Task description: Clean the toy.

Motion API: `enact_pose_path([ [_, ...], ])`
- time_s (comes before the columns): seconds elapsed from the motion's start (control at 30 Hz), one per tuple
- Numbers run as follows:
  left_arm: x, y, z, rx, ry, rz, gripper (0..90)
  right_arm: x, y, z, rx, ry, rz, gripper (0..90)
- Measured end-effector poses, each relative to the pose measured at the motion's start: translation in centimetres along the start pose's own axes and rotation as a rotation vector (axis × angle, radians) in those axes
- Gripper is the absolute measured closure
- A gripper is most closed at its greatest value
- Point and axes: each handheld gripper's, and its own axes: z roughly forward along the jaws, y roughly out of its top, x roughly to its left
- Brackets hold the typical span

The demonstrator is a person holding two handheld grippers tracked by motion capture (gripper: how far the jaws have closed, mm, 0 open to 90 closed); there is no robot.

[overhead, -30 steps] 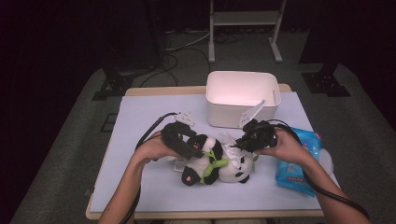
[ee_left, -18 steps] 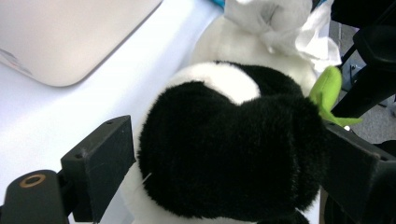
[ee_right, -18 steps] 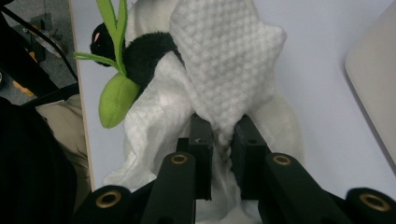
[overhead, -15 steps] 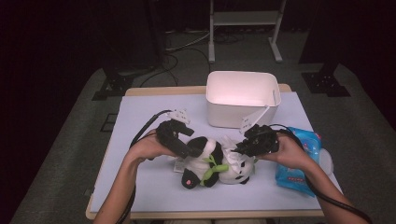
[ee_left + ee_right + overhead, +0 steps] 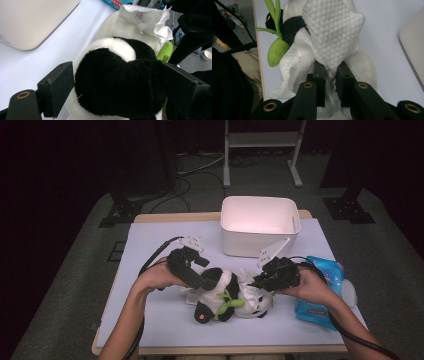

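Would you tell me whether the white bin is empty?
Apparently empty: the high view into the white bin shows only bare inner walls and floor.

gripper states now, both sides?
Left gripper: closed on the panda plush, gripping a black furry part.
Right gripper: closed on the white wipe lying on the plush.

The table (image 5: pixel 150 245) has bare surface along its left edge and far-left corner, and a bare strip along the near edge. A white bin (image 5: pixel 260 225) blocks the far edge right of centre. A stuffed panda (image 5: pixel 225 292) lies mid-table. A blue wipes pack (image 5: pixel 320 290) crowds the right edge, just beside the right hand.
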Motion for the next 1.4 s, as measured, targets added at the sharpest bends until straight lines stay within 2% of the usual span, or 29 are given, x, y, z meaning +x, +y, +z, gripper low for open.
enact_pose_path([
  [0.17, -0.1, 0.1, -0.4, 0.001, 0.004, 0.005, 13.5, 0.1, 0.0, 0.0, 0.0, -0.003, -0.006, 79.3],
  [0.4, -0.2, 0.4, -1.3, -0.033, 0.004, 0.003, 11.8, 0.3, 0.0, 0.0, 0.003, -0.002, -0.016, 79.3],
  [0.6, 0.0, 0.5, -2.0, -0.039, 0.016, -0.003, 11.8, 0.6, 0.0, -0.1, 0.008, -0.002, -0.023, 79.3],
  [1.13, 0.3, 0.4, -2.4, -0.053, 0.016, -0.018, 11.8, 1.1, 0.0, -0.1, 0.014, 0.007, -0.039, 79.3],
  [1.23, 0.3, 0.3, -2.3, -0.038, 0.027, -0.015, 11.8, 1.1, 0.0, -0.1, 0.015, 0.016, -0.037, 79.3],
  [1.4, 0.0, 0.1, -1.9, -0.026, 0.004, -0.015, 11.9, 1.2, 0.1, -0.1, 0.017, 0.013, -0.045, 79.3],
])
